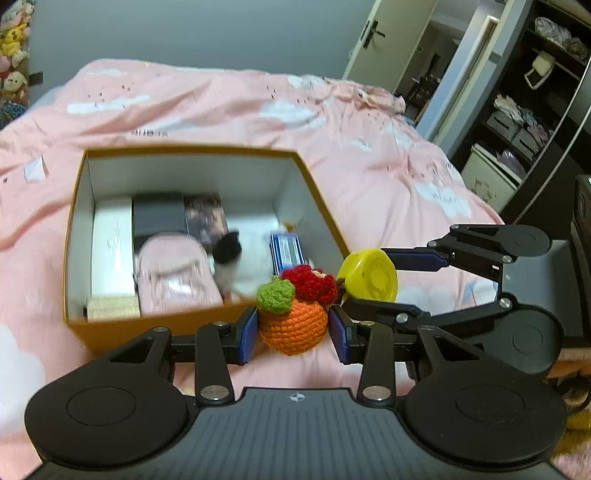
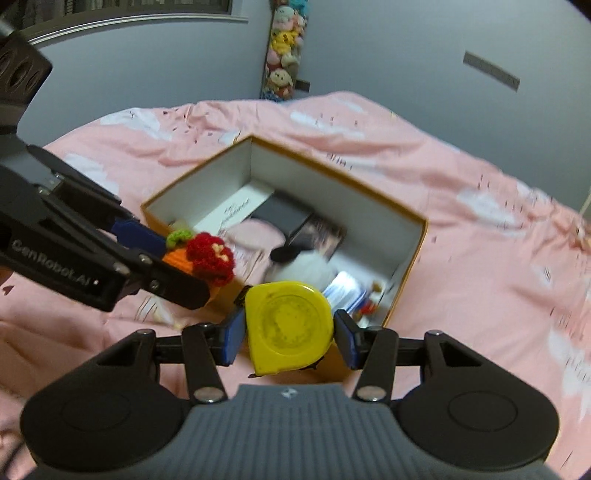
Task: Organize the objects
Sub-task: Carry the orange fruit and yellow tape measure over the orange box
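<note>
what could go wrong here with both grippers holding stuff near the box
1. The two loads sit close together: the yellow tape measure in the right gripper nearly touches the crochet toy held by the left gripper, so they may bump.
2. The orange box is already crowded, so either item may land on the plush rather than settle.

A: What's the room like?
B: A bed under a pink duvet (image 1: 229, 110) printed with white clouds, against a plain grey-blue wall (image 1: 192, 33).
A: Anything on that wall?
B: A hanging column of plush toys (image 2: 282, 48) in the corner.
A: And to the side?
B: A pale door (image 1: 391, 40) standing ajar, then a dark open wardrobe (image 1: 532, 110) with folded clothes on its shelves.
</note>
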Motion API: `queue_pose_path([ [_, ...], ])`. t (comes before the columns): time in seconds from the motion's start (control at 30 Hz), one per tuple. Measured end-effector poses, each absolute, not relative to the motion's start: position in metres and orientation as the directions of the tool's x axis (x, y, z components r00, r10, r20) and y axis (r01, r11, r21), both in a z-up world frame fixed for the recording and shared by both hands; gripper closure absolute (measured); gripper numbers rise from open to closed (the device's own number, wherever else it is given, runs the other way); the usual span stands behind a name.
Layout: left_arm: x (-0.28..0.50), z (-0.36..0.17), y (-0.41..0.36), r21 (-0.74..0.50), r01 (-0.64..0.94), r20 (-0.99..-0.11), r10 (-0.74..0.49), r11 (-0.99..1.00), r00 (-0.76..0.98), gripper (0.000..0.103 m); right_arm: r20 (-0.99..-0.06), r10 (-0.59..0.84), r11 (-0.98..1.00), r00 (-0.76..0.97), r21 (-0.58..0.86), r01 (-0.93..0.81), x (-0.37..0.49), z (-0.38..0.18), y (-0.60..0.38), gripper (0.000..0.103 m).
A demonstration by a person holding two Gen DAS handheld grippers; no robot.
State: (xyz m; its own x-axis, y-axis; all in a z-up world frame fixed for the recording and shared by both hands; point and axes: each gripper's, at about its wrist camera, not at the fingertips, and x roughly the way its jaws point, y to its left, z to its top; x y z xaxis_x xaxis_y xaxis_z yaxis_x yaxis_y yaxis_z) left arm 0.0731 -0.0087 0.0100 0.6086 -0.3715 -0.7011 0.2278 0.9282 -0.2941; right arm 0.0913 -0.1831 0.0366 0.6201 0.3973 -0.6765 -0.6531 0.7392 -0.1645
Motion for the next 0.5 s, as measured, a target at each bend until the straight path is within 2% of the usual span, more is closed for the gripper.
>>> queue_pose_path([
  [0.2,0.105,0.005,-0.010,-0.302,0.191,-0.685,-0.352,0.934,0.638,0.057,-0.666,0.389,0.721,0.636,-0.210,-0.661,0.120,0.037,-0.173,0.050],
  [0.5,0.150,-0.018,-0.013,-0.304,0.144,-0.718,-0.326,0.942,0.615,0.057,-0.685,0.342,0.665,0.644,-0.308,-0.681,0.161,0.018,-0.163,0.050],
])
